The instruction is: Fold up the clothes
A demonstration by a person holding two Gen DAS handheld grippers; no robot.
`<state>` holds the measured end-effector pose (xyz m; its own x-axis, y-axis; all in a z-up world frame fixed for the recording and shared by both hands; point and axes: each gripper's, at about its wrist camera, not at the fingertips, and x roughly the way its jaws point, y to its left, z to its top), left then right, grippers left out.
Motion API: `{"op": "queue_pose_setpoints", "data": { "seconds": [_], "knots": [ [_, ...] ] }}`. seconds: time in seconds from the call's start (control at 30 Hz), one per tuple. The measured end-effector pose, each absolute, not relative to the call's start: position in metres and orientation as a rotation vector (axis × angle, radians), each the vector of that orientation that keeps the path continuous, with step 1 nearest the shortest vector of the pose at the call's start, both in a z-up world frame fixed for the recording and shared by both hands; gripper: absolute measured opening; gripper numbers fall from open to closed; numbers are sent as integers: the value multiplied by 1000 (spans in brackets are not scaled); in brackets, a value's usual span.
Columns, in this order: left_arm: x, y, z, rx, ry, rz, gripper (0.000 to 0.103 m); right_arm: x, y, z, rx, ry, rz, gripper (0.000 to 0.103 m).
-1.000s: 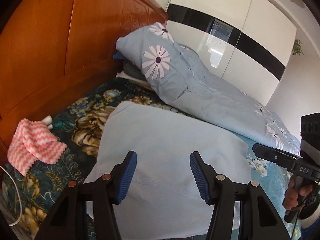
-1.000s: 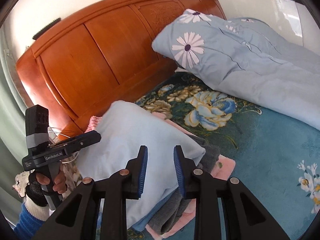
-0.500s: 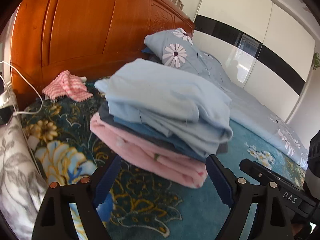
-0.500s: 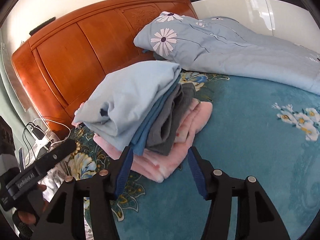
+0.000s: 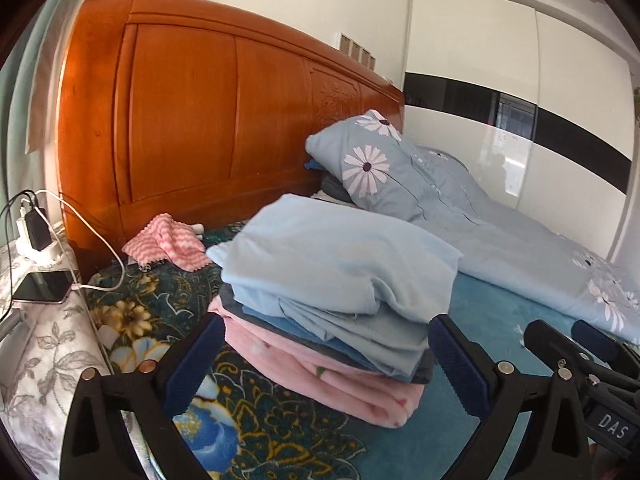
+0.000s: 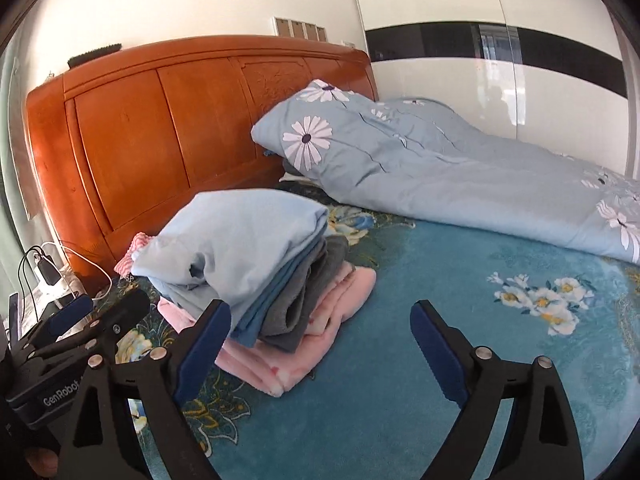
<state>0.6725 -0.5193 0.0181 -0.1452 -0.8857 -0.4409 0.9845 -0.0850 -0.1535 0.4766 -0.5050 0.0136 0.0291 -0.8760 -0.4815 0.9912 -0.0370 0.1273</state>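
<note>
On the bed [image 5: 280,432] sits my folded stack of clothes [image 5: 336,280]; left gripper [image 5: 324,352] and right gripper [image 6: 320,332] have just spread wide, empty. Seemingly stacking is done; next needs another garment.

both wrist views face the clothes stack [image 5: 332,292] closely.

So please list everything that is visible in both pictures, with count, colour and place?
folded clothes: one stack, light blue on top, pink at bottom, on bed
duvet: one, grey-blue with flowers, far side of bed
headboard: one, orange wood, behind stack
cloth: one, pink-white zigzag, near headboard
phone: one, dark, beside bed, cable attached
wardrobe: one, white with black band, background
left hand-held gripper: black, blue pads, open, empty
right hand-held gripper: same, open, empty
</note>
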Motion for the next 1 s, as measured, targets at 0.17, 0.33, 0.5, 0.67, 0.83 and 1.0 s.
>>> {"op": "queue_pose_setpoints", "data": {
  "seconds": [0.17, 0.33, 0.5, 0.67, 0.83, 1.0],
  "knots": [
    [682, -509, -1, 177, 508, -1554, 103, 484, -501, -6, 507, 287, -1521, 92],
    [677, -519, -29, 277, 531, -1474, 103, 488, -505, -39, 522, 345, -1513, 92],
    [675, -512, -32, 306, 435, -1415, 103, 482, -506, -42, 544, 344, -1550, 92],
    [672, -511, -34, 340, 390, -1392, 103, 484, -506, -43, 570, 344, -1539, 92],
    [667, -511, -37, 377, 376, -1412, 103, 491, -509, -46, 561, 392, -1539, 92],
    [665, -510, -38, 383, 370, -1419, 103, 495, -511, -49, 567, 420, -1534, 92]
  ]
}}
